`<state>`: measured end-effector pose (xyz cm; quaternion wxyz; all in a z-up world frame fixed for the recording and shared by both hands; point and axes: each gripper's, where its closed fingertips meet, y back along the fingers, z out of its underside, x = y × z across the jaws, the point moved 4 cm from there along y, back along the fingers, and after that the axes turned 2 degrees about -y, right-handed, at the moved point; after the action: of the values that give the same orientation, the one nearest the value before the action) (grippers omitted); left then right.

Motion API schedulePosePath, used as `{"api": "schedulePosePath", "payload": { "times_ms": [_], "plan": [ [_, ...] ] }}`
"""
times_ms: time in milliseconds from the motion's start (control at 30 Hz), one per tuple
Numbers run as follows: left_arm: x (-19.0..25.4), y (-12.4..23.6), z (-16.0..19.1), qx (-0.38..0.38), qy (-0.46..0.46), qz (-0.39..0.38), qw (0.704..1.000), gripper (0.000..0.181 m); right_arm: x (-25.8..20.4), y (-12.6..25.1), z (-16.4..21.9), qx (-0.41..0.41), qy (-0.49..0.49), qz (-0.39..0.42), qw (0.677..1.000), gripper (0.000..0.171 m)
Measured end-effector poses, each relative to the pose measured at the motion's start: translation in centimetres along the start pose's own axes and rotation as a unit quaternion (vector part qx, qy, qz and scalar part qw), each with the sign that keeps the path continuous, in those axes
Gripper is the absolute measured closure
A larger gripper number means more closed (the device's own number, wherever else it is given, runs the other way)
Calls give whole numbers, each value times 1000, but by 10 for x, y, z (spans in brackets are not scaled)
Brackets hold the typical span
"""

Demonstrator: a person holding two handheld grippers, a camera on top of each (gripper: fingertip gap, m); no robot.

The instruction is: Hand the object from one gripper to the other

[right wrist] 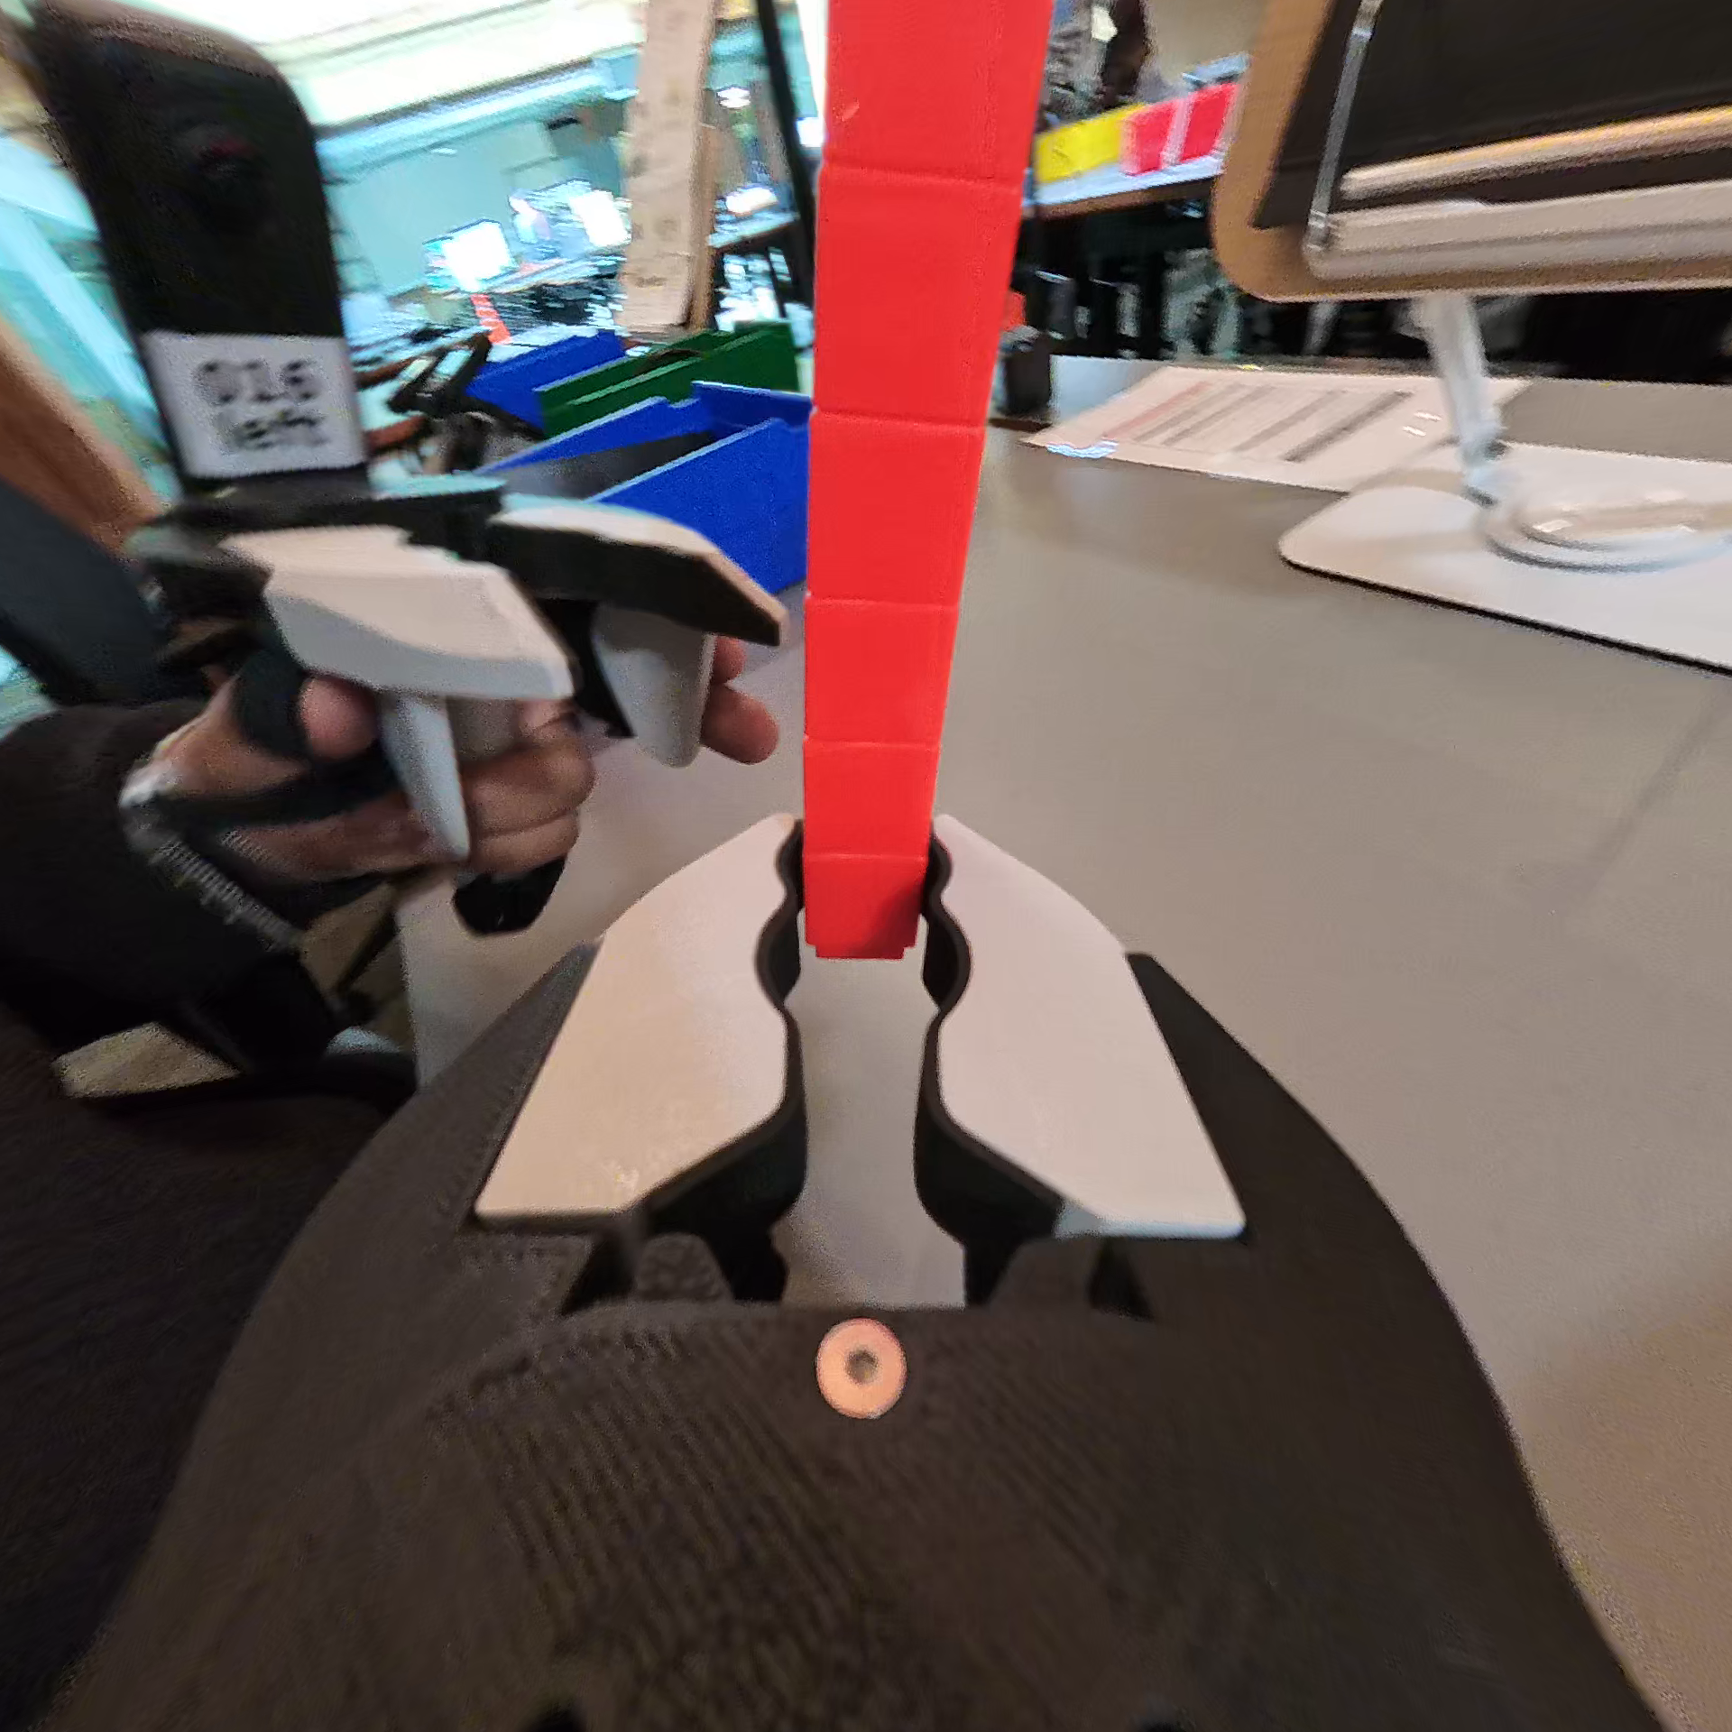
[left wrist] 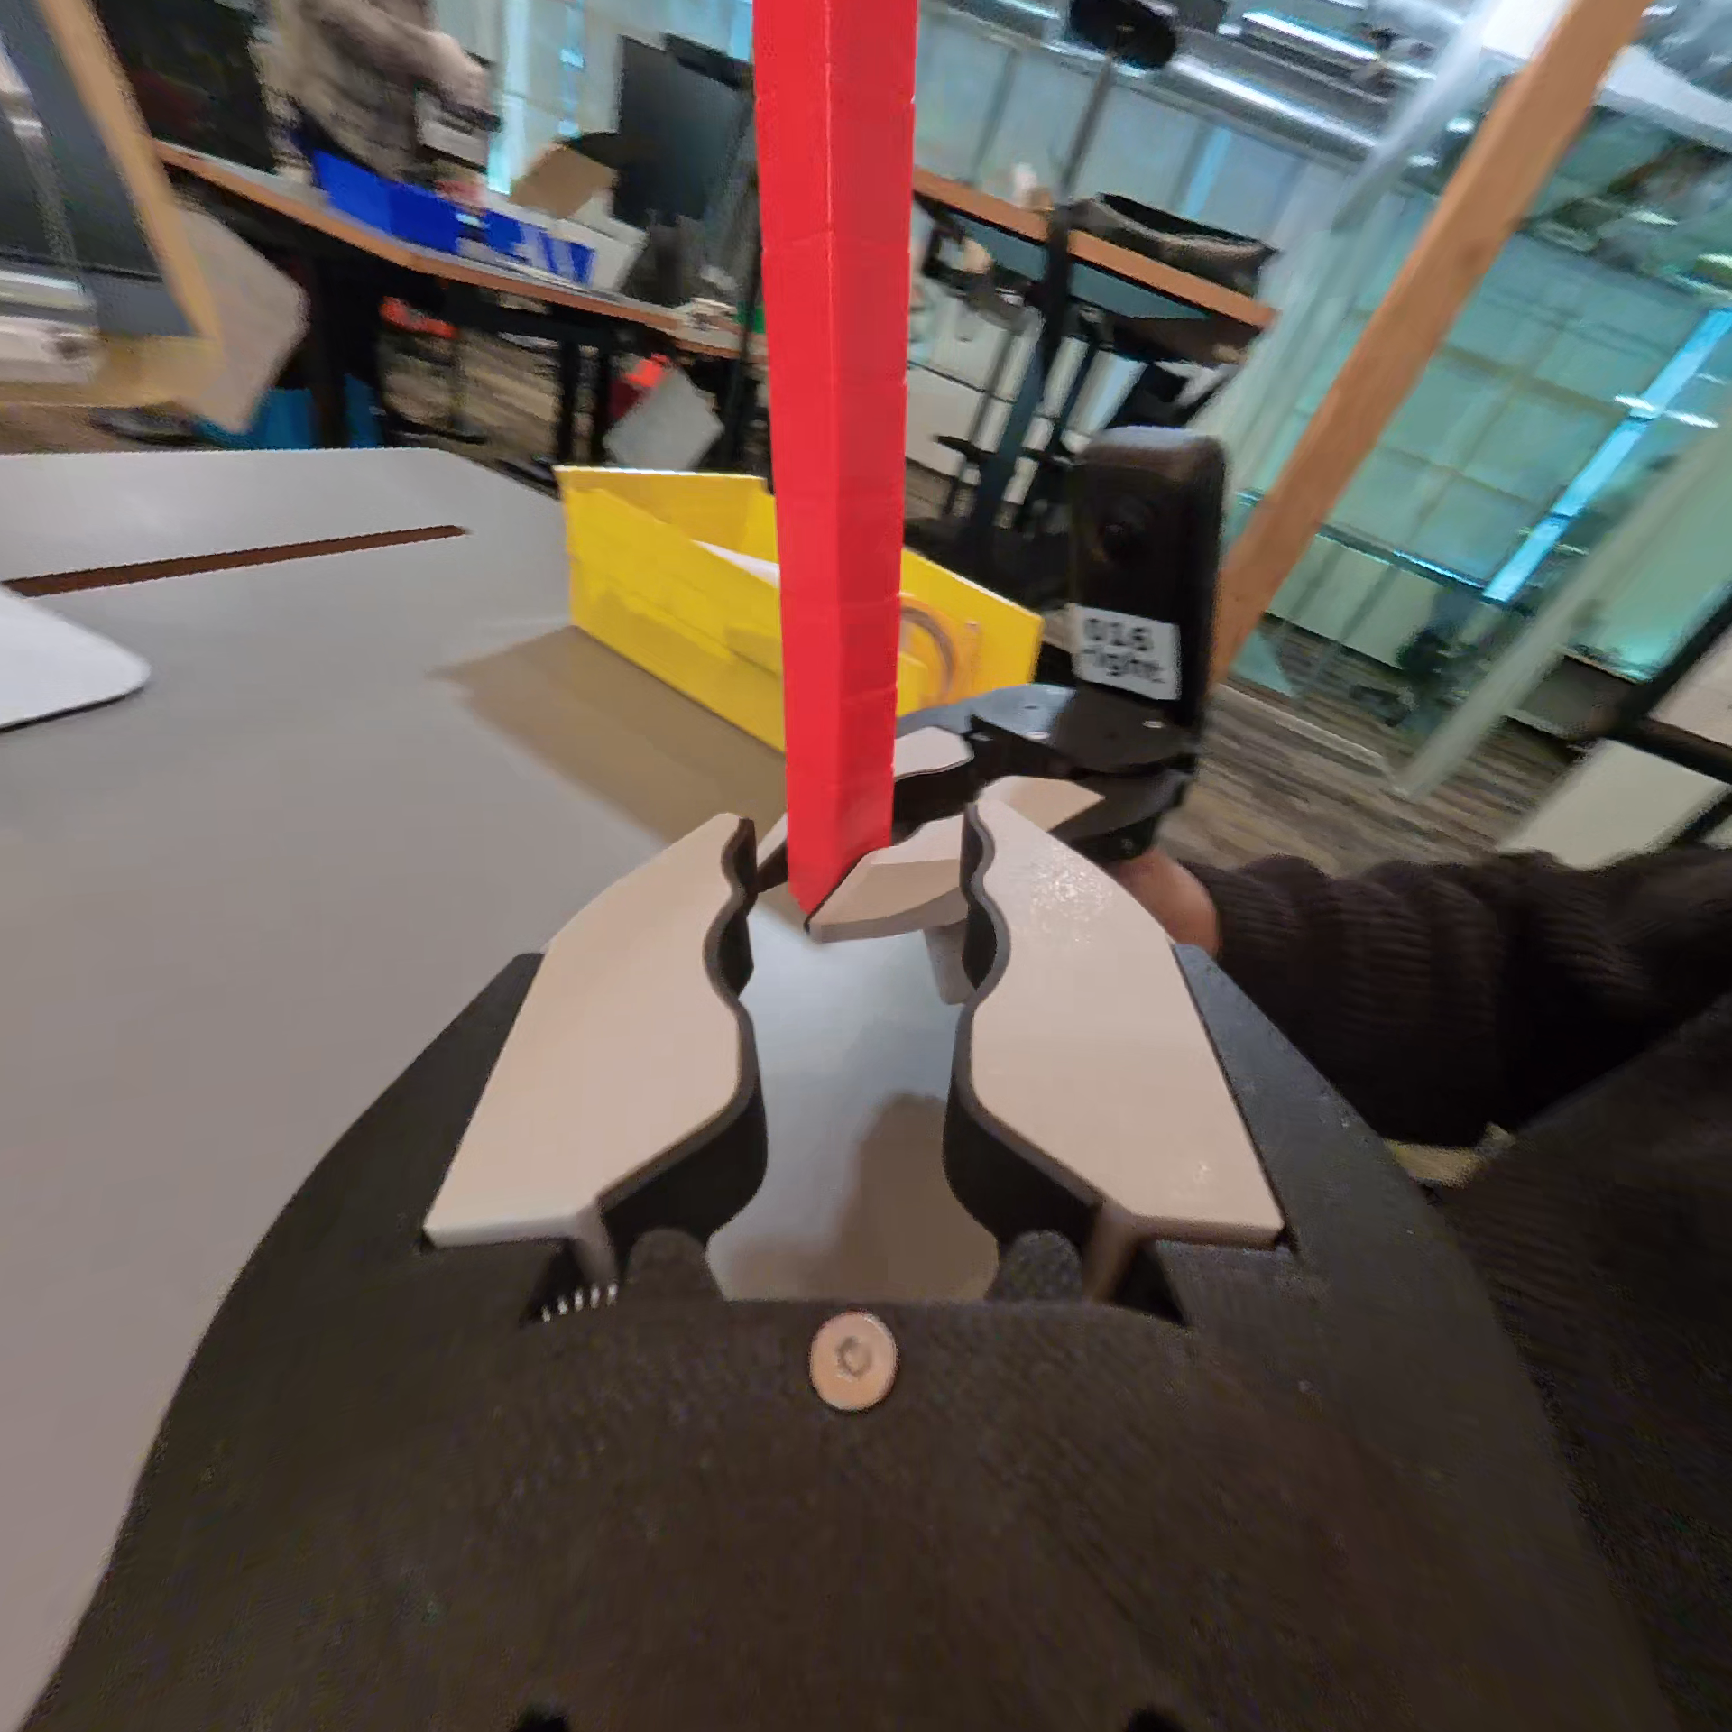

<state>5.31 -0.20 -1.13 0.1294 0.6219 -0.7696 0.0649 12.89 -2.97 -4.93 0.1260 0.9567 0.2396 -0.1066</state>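
Red segmented bar of stacked blocks (right wrist: 890, 525), long, upright, rising out of frame in both wrist views. Right gripper (right wrist: 864, 900) closed on the bar's lowest block, both fingertips (right wrist: 965, 872) pressed against its sides, bottom edge just below the pinch. Left gripper (left wrist: 858, 872) spread apart and holding nothing, fingers (left wrist: 656, 937) either side of the bar's foot in its own view yet clear of it; from the right wrist view, seen off to the side of the bar, near but not touching. Gloved hand (right wrist: 450, 778) on the left gripper's handle, dark sleeve (left wrist: 1406, 975) behind the right one. Grey tabletop (right wrist: 1312, 843) beneath; yellow bin (left wrist: 675, 581) beyond the bar, blue bins (right wrist: 712, 487) and a green bin (right wrist: 675, 375) further back, monitor stand base (right wrist: 1500, 544) and printed sheet (right wrist: 1246, 422) to the right. Handover judged not yet made: bar held by one gripper only. Hazards: grip at the very bottom of a tall piece, so tipping or pivoting likely under any sideways knock from the incoming fingers; joints between blocks possibly liable to part if bent, though not certain from here; release before a firm second grasp likely to drop the bar onto the table; second grasp too close to the first apt to jam finger against finger.
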Motion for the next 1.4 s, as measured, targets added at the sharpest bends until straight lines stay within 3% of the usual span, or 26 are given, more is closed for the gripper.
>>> {"api": "schedulePosePath", "payload": {
  "times_ms": [133, 233, 433, 600, 1233, 1267, 1333, 1400],
  "plan": [
    [-4, -9, 13, 16, -39, -98, 994, 133, 8, -4, 5, -18, 19, 66, 997, 149],
    [-1, -12, 13, 25, -62, -130, 989, 136, 1, -9, 6, -26, 53, 79, 995, 149],
    [-2, -14, 17, 19, -48, -133, 990, 140, -19, -22, 10, -39, 135, 113, 984, 149],
    [0, -6, 8, 47, -103, -168, 979, 157, -23, -24, 9, -19, 118, 131, 984, 149],
    [1, -8, 8, 39, -111, -151, 981, 160, -25, -26, 8, 1, 119, 142, 983, 148],
    [1, -7, 8, 38, -110, -145, 983, 160, -25, -26, 8, -4, 121, 136, 983, 146],
    [-1, -5, 7, 38, -101, -136, 985, 160, -22, -26, 12, -27, 126, 127, 984, 122],
    [-5, -2, 5, 39, -94, -128, 987, 160, -17, -23, 16, -51, 136, 111, 983, 110]
  ]
}}
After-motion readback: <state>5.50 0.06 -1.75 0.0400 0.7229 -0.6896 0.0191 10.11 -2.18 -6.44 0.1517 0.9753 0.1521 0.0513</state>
